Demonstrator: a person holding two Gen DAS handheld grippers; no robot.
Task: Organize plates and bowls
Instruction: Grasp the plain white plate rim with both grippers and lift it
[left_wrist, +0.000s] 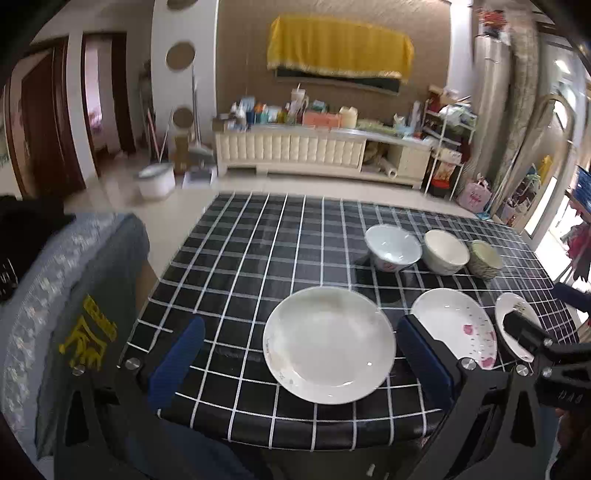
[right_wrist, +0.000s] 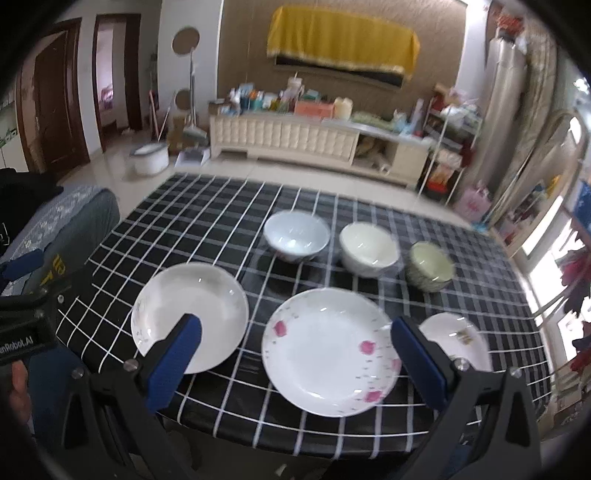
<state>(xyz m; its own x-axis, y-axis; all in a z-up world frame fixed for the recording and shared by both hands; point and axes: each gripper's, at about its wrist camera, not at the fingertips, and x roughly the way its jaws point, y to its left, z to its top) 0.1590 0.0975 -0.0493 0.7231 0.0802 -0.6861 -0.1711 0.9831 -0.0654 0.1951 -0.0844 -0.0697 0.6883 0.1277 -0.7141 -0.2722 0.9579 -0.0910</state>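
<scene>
Gaping empty, both claws, left (left_wrist: 299, 354) and right (right_wrist: 295, 354), hover at the table's (right_wrist: 207, 206) near edge.

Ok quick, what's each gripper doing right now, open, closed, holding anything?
Left gripper: open, holding nothing, lined up with the large plain plate.
Right gripper: open, holding nothing, lined up with the pink-flowered plate.

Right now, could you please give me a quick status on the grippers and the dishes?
Left gripper open, empty; right gripper likewise. Three white ceramic plates near, three bowls behind, none stacked. Black checked tablecloth otherwise bare.
</scene>
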